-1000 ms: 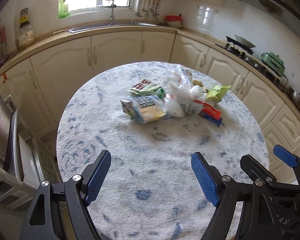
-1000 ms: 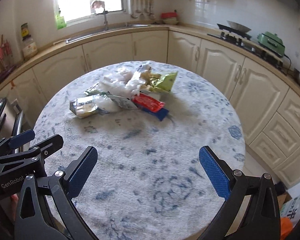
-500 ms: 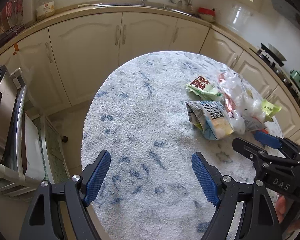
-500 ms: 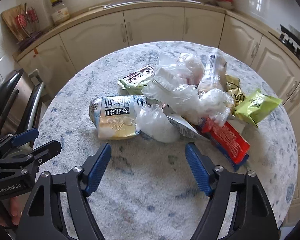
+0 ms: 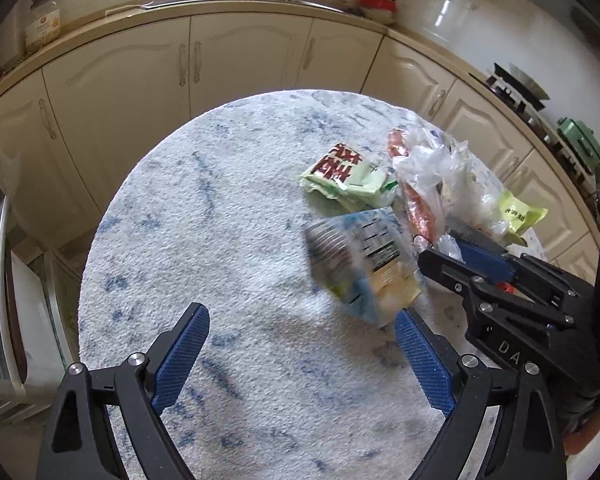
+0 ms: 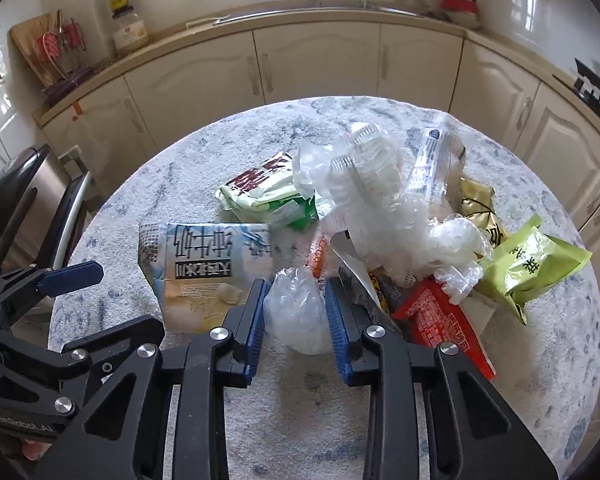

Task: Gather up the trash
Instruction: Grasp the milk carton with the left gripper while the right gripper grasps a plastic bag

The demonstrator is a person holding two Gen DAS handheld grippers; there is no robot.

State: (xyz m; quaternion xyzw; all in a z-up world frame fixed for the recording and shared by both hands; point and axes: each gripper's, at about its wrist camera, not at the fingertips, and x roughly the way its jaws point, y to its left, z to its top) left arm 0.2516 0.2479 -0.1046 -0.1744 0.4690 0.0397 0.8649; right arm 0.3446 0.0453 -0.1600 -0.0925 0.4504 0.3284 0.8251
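A: Any lettering on the rigs?
B: "GenRobot.AI" in white on the left gripper (image 6: 70, 276) body, low at the left edge of the right wrist view. "DA", cut off, on the right gripper (image 5: 474, 254) body, seen from the left wrist.
A: The wrappers?
B: Pale blue milk pack (image 6: 208, 264), just left of the right gripper's fingers: big Chinese characters, upside down, not legible to me. Green-white packet (image 6: 264, 196) beyond it: red characters. Red wrapper (image 6: 440, 320), right of the fingers: white characters. Lime bag (image 6: 534, 266), far right: dark characters.
A: The jar (image 6: 129, 28) label?
B: Too small to read
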